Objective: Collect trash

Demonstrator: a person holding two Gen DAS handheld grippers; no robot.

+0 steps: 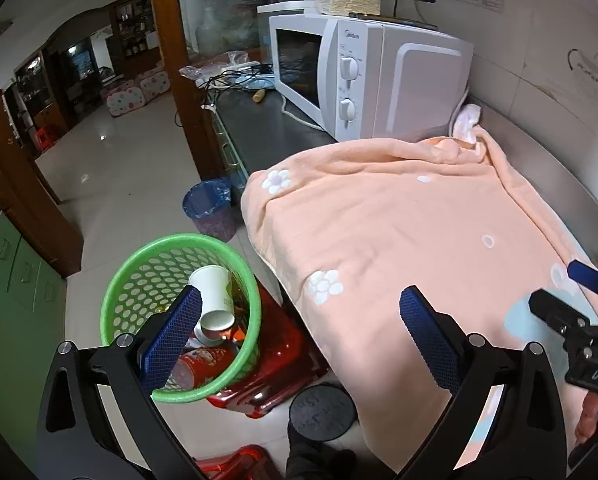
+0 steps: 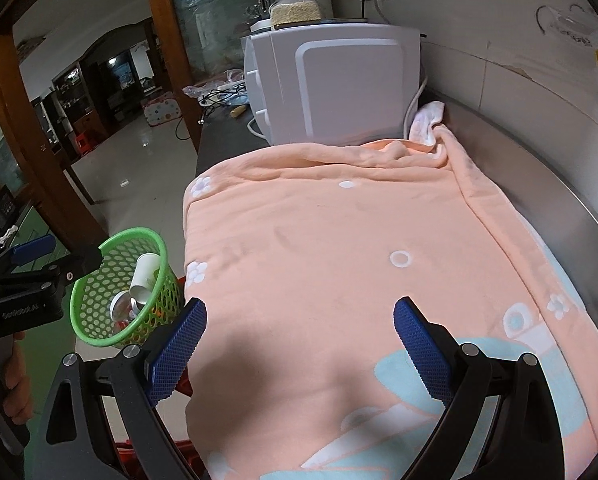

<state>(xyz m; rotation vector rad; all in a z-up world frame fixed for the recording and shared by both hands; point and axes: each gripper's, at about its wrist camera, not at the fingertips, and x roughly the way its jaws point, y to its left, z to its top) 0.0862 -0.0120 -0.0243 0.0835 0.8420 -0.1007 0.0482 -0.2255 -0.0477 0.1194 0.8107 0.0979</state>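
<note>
The left gripper [image 1: 299, 320] and right gripper [image 2: 299, 330] both hang wide apart, gripping nothing, above the bench's near edge and its peach blanket [image 2: 339, 240]. Off the bench's left edge, a green basket [image 1: 127, 280] on a red stool [image 1: 279, 364] contains a paper cup [image 1: 215, 296] and a red can [image 1: 203, 364]. A microwave [image 1: 363, 76] stands at the far end.

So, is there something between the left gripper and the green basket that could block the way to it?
Nothing visible does. The left gripper hangs open and empty just above the green basket, whose open top already holds a paper cup and a red can. The orange blanket lies off to the right.
</note>
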